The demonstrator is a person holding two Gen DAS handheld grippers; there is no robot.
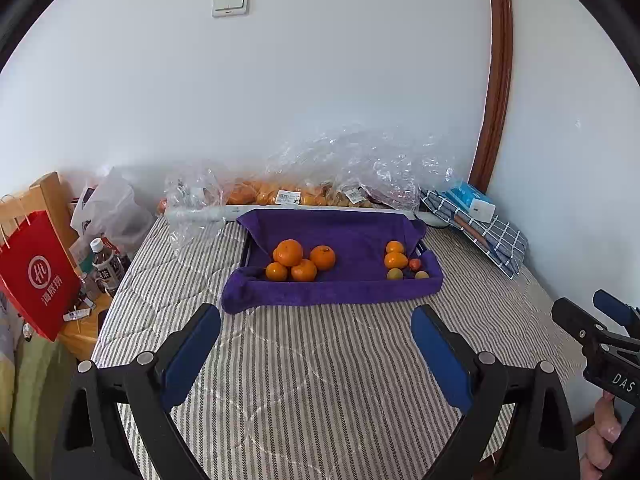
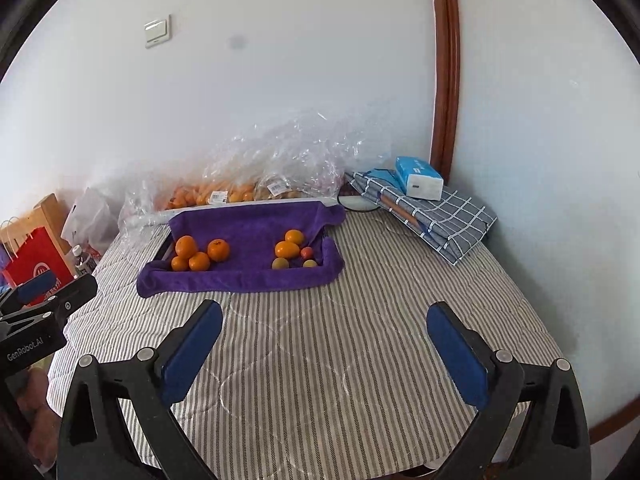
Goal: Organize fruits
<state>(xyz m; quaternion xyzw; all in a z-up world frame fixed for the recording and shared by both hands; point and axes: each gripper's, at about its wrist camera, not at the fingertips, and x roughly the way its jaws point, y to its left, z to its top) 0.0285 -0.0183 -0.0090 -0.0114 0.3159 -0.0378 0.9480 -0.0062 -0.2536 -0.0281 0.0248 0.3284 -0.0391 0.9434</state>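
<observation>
A tray lined with a purple towel [image 1: 340, 292] [image 2: 240, 280] sits on the striped bed. Its left side holds several oranges [image 1: 300, 260] [image 2: 200, 254]. Its right side holds two small oranges [image 1: 395, 256] [image 2: 289, 245], a red fruit [image 1: 415, 264] [image 2: 307, 253] and two yellow-green fruits [image 1: 394, 274] [image 2: 280, 263]. My left gripper [image 1: 316, 344] is open and empty, well short of the tray. My right gripper [image 2: 325, 340] is open and empty, also short of the tray.
Clear plastic bags of oranges [image 1: 280, 196] [image 2: 216, 194] lie against the wall behind the tray. A folded checked cloth [image 1: 480, 228] [image 2: 440, 216] with a blue tissue pack [image 2: 418, 178] lies back right. A red paper bag [image 1: 36, 276] and bottles [image 1: 106, 264] stand left of the bed.
</observation>
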